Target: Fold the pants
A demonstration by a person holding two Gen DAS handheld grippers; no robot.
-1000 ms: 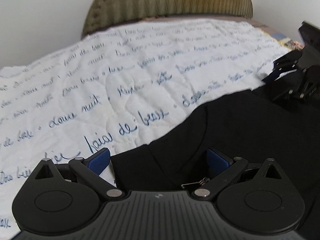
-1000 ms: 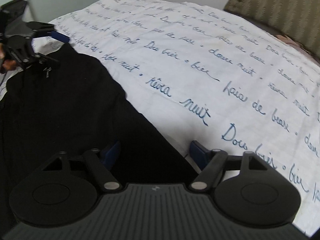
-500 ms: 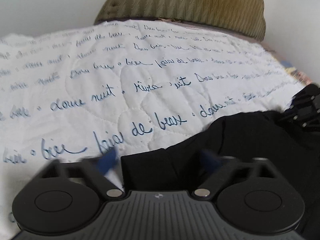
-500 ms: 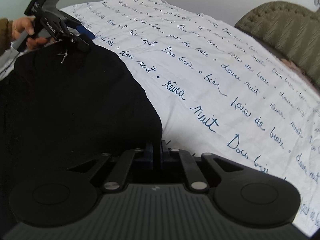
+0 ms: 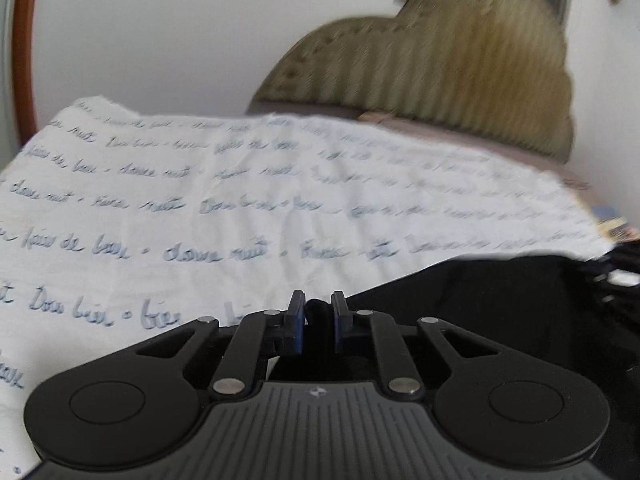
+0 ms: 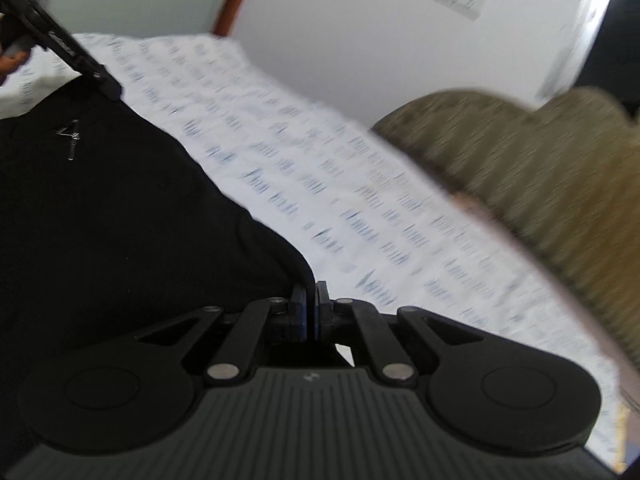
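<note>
Black pants (image 5: 500, 304) lie on a white quilt with blue script (image 5: 240, 208). My left gripper (image 5: 317, 316) is shut on a fold of the pants' edge and holds it lifted above the quilt. My right gripper (image 6: 311, 300) is shut on another corner of the pants (image 6: 120, 216), also lifted. The left gripper shows in the right wrist view (image 6: 100, 80) at the far top left, pinching the cloth. A small metal zipper pull (image 6: 72, 140) hangs below it. Both views are blurred by motion.
An olive upholstered headboard (image 5: 440, 72) stands behind the bed, also in the right wrist view (image 6: 540, 168). A white wall (image 5: 180, 32) and a brown wooden frame (image 5: 24, 48) lie beyond. The quilt stretches wide to the left of the pants.
Both grippers went from open to shut on the pants' edge, the right first, then the left. Both have since risen and tilted up with the cloth.
</note>
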